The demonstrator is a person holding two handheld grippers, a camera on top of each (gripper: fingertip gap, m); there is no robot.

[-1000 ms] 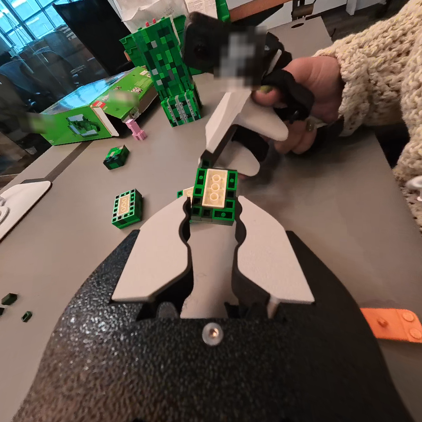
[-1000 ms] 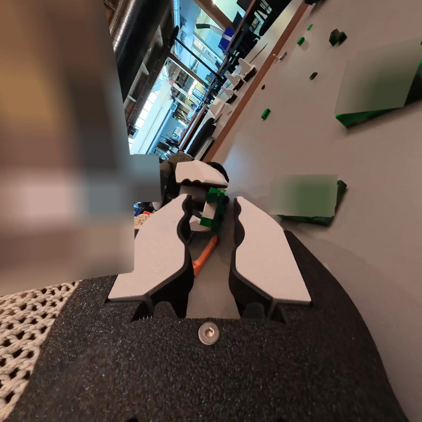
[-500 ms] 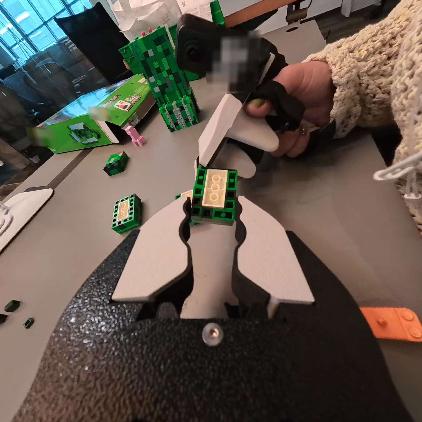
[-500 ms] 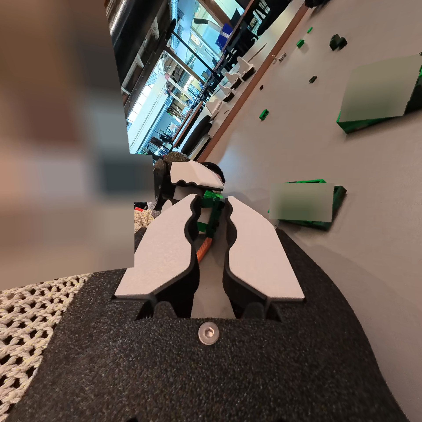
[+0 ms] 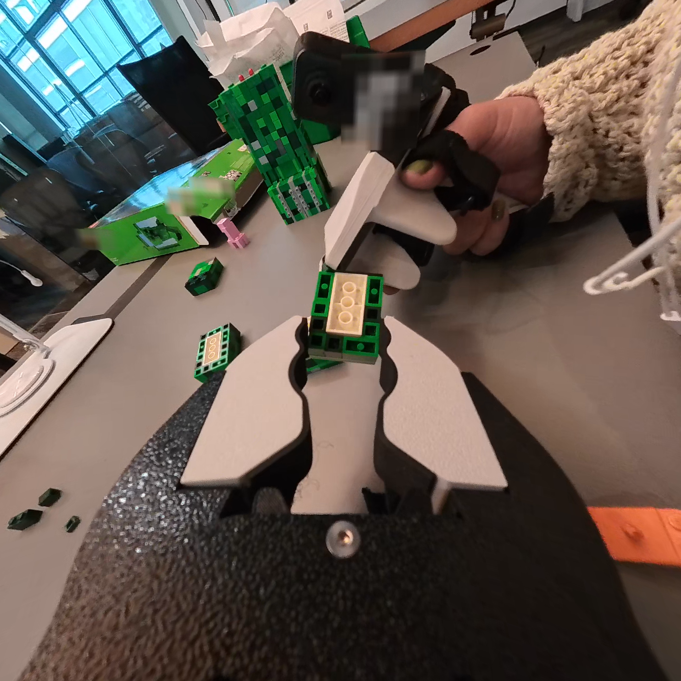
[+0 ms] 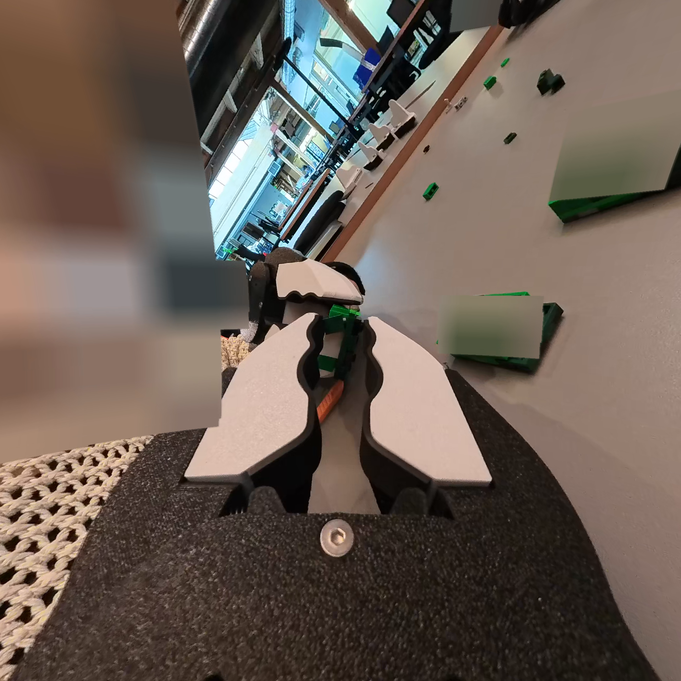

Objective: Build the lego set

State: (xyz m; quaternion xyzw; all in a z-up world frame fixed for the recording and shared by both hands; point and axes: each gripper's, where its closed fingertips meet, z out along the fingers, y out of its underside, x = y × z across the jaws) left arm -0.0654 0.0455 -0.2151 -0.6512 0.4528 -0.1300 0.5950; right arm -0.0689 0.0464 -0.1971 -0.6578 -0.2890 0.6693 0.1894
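My left gripper (image 5: 344, 328) is shut on a small green brick block (image 5: 346, 317) with a cream plate on top and holds it above the grey table (image 5: 479, 368). My right gripper (image 5: 357, 269), held by a hand in a knit sleeve, comes in from the upper right, its white fingers (image 5: 353, 221) closed on the block's far end. In the right wrist view the right gripper (image 6: 341, 324) pinches the same block (image 6: 344, 346), with the left gripper's finger (image 6: 317, 283) behind it. The tall green figure (image 5: 272, 121) stands at the back.
A second green block with a cream plate (image 5: 215, 352) and a small green cube (image 5: 204, 276) lie to the left. A green box (image 5: 154, 228) and a pink figure (image 5: 234, 234) are at the back left. An orange brick separator (image 5: 641, 538) lies to the right, and small dark pieces (image 5: 37, 512) lie at the near left.
The right gripper's fingers have narrowed from wide open and closed around the far end of the block. My left gripper still holds the block in the same place.
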